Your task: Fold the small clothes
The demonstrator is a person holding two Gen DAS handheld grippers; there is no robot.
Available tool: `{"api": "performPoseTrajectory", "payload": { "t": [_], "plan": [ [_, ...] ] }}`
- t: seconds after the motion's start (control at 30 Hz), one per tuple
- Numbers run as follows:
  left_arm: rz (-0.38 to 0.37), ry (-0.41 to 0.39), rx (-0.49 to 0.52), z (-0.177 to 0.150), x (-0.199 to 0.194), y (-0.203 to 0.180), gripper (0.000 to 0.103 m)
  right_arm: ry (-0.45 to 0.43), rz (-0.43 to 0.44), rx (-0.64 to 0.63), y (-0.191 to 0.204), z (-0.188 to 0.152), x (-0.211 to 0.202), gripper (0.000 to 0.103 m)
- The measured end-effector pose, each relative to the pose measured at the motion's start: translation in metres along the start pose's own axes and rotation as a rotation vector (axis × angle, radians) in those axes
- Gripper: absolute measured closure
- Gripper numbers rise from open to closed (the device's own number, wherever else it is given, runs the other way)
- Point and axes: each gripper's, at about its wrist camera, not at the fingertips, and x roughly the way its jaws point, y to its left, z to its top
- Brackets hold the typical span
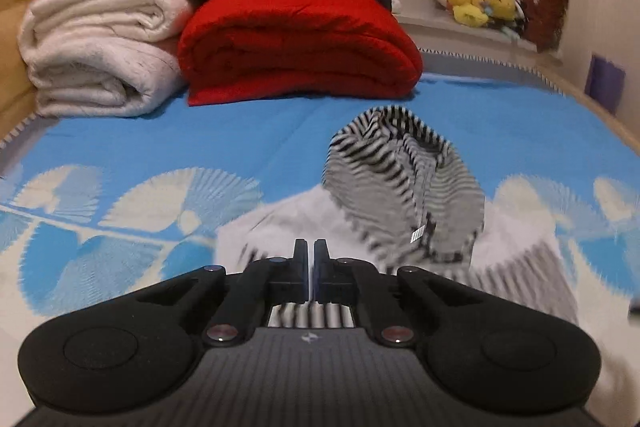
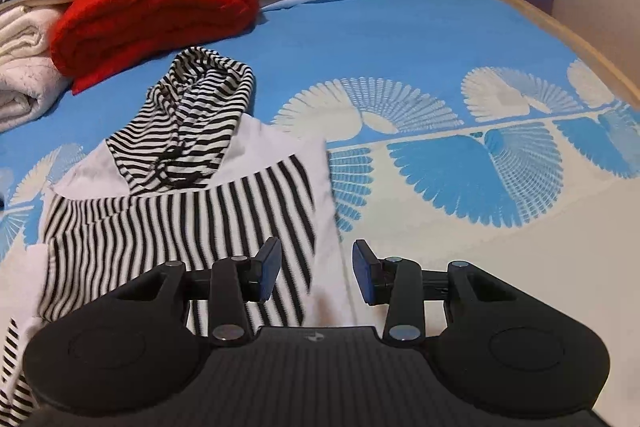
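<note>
- One small hooded top [image 2: 192,187] lies on the bed [image 2: 420,39], white with black-and-white stripes; its striped hood [image 2: 192,115] points toward the far end of the bed.
- One folded red blanket [image 2: 152,11] sits beyond the hood, and a stack of folded cream and white blankets [image 1: 100,59] sits beside it, touching it.
- A cluster of yellow plush toys [image 1: 478,1] rests on the window ledge behind the bed; the exact count is hard to tell.
- The left gripper [image 1: 311,259] is held low over the garment, pointing along the bed; its jaws are drawn together to a thin slit, and striped fabric shows just beneath them, but whether cloth is pinched cannot be told.
- The right gripper [image 2: 316,275] hovers at the garment's right edge, jaws spread wide and holding nothing; one finger is over the striped cloth, the other over the bedcover.
</note>
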Motion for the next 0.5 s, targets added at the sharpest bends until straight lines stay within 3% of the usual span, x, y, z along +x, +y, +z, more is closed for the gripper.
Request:
{"api": "performPoseTrajectory", "payload": {
  "t": [0.13,0.33,0.43,0.5],
  "plan": [
    [-0.036,0.022,0.011,0.049,0.067,-0.007,0.101,0.014,-0.012,-0.010,-0.009,0.001,0.005,0.062],
    [-0.128,0.149,-0.115,0.102,0.194,-0.006,0.101,0.038,-0.070,-0.038,-0.018,-0.001,0.020,0.062],
    [-0.121,0.166,-0.140,0.125,0.248,-0.011,0.100,0.052,-0.092,-0.052,-0.020,-0.003,0.028,0.062],
    [-0.116,0.177,-0.153,0.140,0.283,-0.017,0.093,0.060,-0.089,-0.047,-0.020,-0.004,0.032,0.062]
  ]
}}
